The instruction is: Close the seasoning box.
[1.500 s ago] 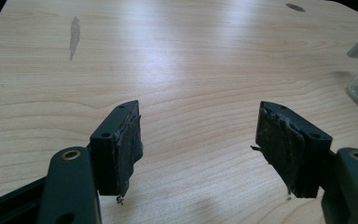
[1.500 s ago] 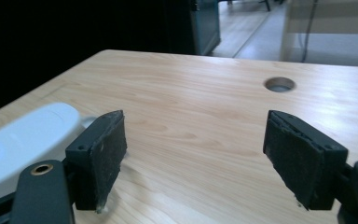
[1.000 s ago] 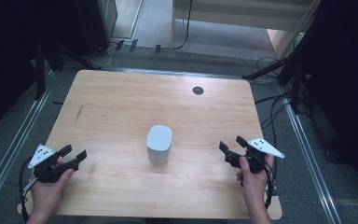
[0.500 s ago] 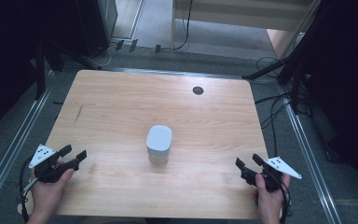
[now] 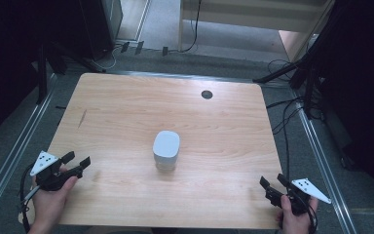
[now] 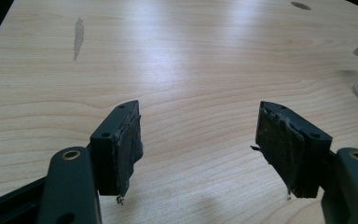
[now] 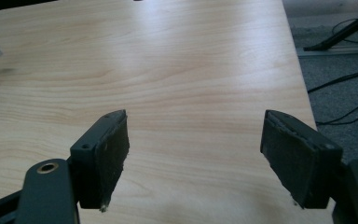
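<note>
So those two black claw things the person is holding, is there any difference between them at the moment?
The left hand-held gripper sits over the table's near left corner, while the right hand-held gripper sits lower in the high view, at the near right corner by the edge. The left one points toward the white-lidded container; the right one angles up across the table. Both have their jaws wide apart and hold nothing.

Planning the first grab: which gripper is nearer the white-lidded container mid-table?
Left. The left gripper sits off the white-lidded container's left, near the table edge; the right gripper hangs farther off, at the near right corner.
</note>
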{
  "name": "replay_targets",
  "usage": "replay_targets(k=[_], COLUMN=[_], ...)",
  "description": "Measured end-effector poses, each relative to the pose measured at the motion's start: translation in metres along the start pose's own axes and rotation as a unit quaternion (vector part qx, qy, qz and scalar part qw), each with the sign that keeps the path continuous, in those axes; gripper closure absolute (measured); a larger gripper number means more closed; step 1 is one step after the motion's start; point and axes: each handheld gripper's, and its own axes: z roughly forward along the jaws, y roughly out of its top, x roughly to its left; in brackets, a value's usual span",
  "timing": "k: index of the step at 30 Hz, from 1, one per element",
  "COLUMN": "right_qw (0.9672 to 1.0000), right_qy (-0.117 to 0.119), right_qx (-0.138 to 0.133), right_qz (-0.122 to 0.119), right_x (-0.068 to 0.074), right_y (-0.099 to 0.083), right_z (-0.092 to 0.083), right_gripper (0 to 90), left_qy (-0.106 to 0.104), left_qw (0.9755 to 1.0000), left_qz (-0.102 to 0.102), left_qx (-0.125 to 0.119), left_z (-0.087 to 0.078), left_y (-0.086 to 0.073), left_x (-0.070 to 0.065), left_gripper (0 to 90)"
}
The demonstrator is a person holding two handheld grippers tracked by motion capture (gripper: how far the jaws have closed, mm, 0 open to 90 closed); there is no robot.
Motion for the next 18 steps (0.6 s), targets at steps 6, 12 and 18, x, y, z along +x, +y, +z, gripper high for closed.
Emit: replay_targets(k=[6,12,18], right_qw=[1.0,0.9995,0.999], right_qy=[-0.002,-0.017,-0.032], right_qx=[-0.005,0.015,0.015], right_qz=[0.002,-0.022,-0.027], right_x=[-0.003,0.004,0.007], right_y=[-0.005,-0.004,-0.005], right_z=[-0.006,-0.003,-0.002], right_gripper=[24.6,25.7,29.4], left_qy=[0.0,-0.002,-0.003], left_qw=[1.0,1.0,1.0], left_qz=[0.001,-0.002,-0.005], left_qx=[0.0,-0.002,-0.001], left_z=[0.0,0.0,0.0], left_y=[0.0,0.0,0.0], left_x=[0.0,0.0,0.001], left_gripper=[31.1,31.1,31.3])
